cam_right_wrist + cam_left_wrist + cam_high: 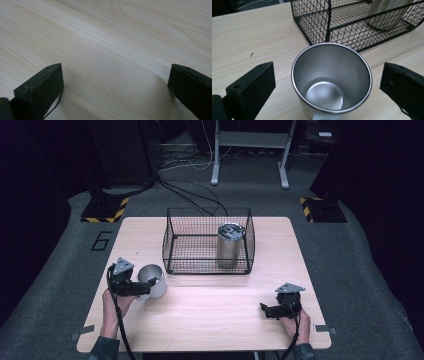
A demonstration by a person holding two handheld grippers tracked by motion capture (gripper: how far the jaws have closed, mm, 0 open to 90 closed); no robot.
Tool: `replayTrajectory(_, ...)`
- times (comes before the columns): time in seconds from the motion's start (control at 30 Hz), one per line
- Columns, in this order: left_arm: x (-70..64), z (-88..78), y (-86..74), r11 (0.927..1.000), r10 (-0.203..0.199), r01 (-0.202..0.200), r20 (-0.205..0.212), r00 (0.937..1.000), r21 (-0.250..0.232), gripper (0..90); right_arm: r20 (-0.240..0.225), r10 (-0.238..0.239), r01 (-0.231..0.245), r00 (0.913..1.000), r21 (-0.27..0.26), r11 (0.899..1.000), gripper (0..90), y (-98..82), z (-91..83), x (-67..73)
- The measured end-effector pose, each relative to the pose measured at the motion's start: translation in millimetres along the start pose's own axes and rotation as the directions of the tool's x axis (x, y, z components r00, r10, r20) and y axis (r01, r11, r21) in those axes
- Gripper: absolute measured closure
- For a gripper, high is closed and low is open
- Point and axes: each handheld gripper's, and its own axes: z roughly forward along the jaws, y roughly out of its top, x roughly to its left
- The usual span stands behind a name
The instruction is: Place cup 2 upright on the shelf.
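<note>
A steel mug (pixel 152 281) (pixel 332 80) stands upright and empty on the wooden table (pixel 210 315), left of centre. My left gripper (pixel 142 287) (pixel 327 90) is open, its jaws spread wide on either side of the mug without touching it. A black wire basket (pixel 209 241) (pixel 342 27) sits behind the mug, and a tall steel tumbler (pixel 229 245) (pixel 387 15) with a lid stands inside its right part. My right gripper (pixel 267 311) (pixel 115 90) is open near the table's front right, low over bare wood with nothing between its jaws.
The table's front edge runs just behind both hands. Beyond the table lie grey carpet, cables on the floor (pixel 190 195), and a metal frame's legs (pixel 250 155). Bare wood (pixel 112 45) lies between the two grippers.
</note>
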Motion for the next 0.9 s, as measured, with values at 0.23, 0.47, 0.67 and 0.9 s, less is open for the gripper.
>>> replayTrajectory(0.23, -3.0, 10.0, -1.9, 0.9994, 0.015, -0.015, 0.011, 0.9998, 0.03, 0.0, 0.0, 0.001, -0.001, 1.0, 0.0, 1.0, 0.0, 0.0, 0.0, 0.1)
replayTrajectory(0.47, -4.4, 16.4, -2.9, 0.9993, 0.016, -0.016, 0.013, 0.9998, 0.035, 0.0, 0.0, 0.0, 0.0, 1.0, 0.0, 1.0, 0.0, 0.0, 0.0, 0.0)
replayTrajectory(0.67, -5.5, 24.5, -3.0, 0.9986, 0.02, -0.02, 0.011, 0.9997, 0.049, 0.0, 0.0, 0.0, 0.0, 1.0, 0.0, 1.0, 0.0, 0.0, 0.0, 0.0)
replayTrajectory(0.9, -6.7, 30.2, -4.1, 0.9978, 0.033, -0.033, -0.002, 0.9995, 0.058, 0.3, 0.001, -0.004, 0.004, 1.0, -0.001, 1.0, 0.0, 0.0, 0.0, -0.2)
